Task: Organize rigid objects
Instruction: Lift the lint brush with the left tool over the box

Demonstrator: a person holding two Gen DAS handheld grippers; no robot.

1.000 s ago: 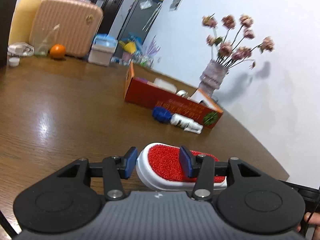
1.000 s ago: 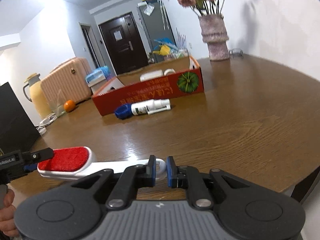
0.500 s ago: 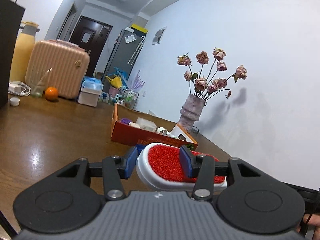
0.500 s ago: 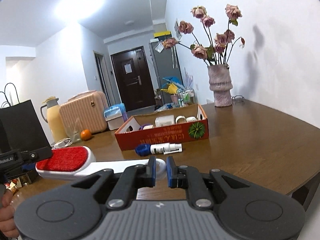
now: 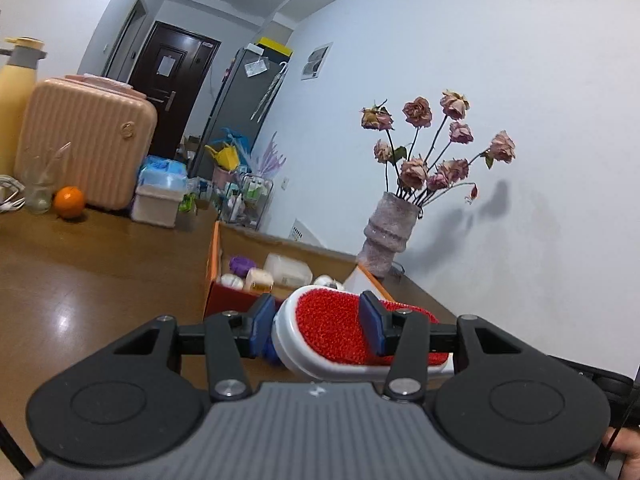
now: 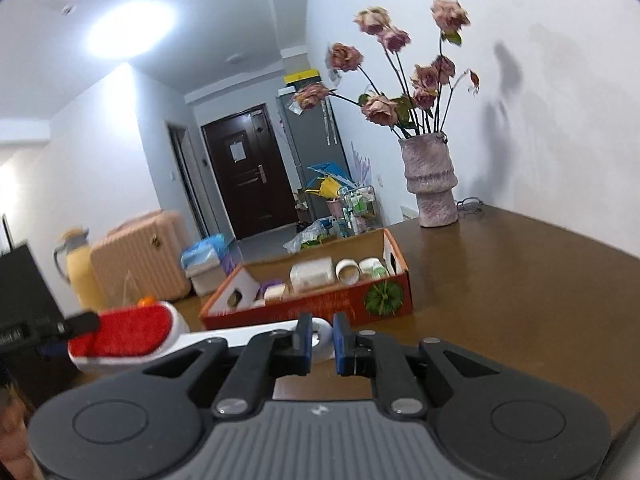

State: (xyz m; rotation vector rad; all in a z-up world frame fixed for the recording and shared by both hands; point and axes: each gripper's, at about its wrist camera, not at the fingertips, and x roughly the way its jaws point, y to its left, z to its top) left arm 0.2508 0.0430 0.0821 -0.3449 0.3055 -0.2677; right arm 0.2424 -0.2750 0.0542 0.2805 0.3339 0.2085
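Note:
A white lint brush with a red pad is held in the air by both grippers. My left gripper is shut on its red head. My right gripper is shut on the white handle end of the lint brush. The red cardboard box lies on the wooden table ahead, with several small jars and containers in it. In the left wrist view the box is just beyond the brush.
A vase of dried roses stands on the table behind the box, near the wall. A pink suitcase, an orange, a glass and a yellow thermos stand at the far left.
Both grippers have lifted the brush up off the table and carried it closer to the box. The blue-capped bottle in front of the box is now hidden behind the brush and grippers.

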